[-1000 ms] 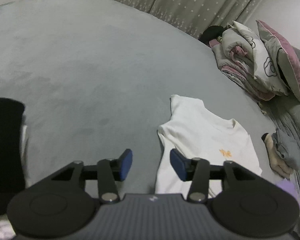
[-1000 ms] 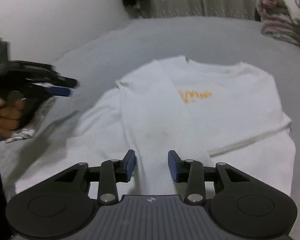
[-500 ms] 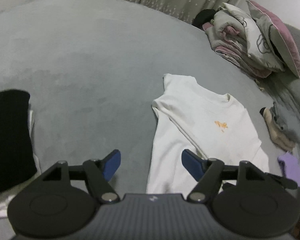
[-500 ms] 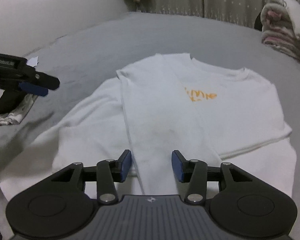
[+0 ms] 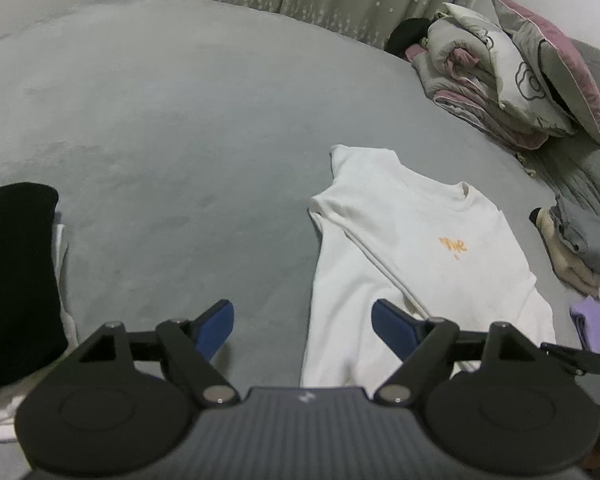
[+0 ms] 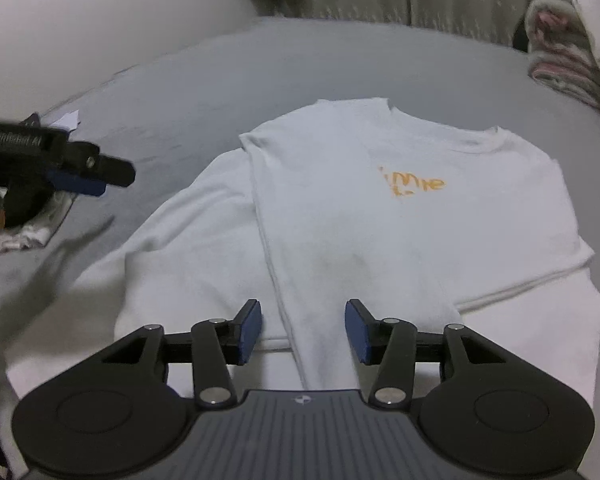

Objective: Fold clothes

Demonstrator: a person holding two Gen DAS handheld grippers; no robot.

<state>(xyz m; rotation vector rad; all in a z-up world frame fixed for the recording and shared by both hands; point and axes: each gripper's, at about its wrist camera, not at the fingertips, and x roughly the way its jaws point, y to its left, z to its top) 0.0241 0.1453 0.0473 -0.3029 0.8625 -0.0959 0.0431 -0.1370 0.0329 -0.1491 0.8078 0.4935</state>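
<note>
A white long-sleeved cotton shirt with a small orange print on the chest (image 6: 380,216) lies flat on the grey plush bed cover (image 5: 160,128), collar toward the curtained far edge, one sleeve folded down across its front so the cuff end runs toward the near edge. The right gripper (image 6: 303,330) hangs low over that folded sleeve, its blue-padded fingers (image 6: 249,332) spread apart on either side of the sleeve strip and closed on nothing; whether they touch the cloth cannot be told. The left gripper (image 5: 302,330) is held above the bed cover just off the shirt's side edge, its blue pads (image 5: 392,330) wide apart and empty, one pad over bare cover and the other over the shirt's lower part. In the right wrist view it shows at the left, raised over the cover beside the shirt. Toward the far right corner of the bed sits a pile of folded grey-and-pink quilts and pillows (image 5: 512,80); along the right edge lie a folded grey and beige garment stack (image 5: 576,248) and a lilac cloth (image 5: 596,328). A black cloth (image 5: 16,276) lies at the left edge.
</note>
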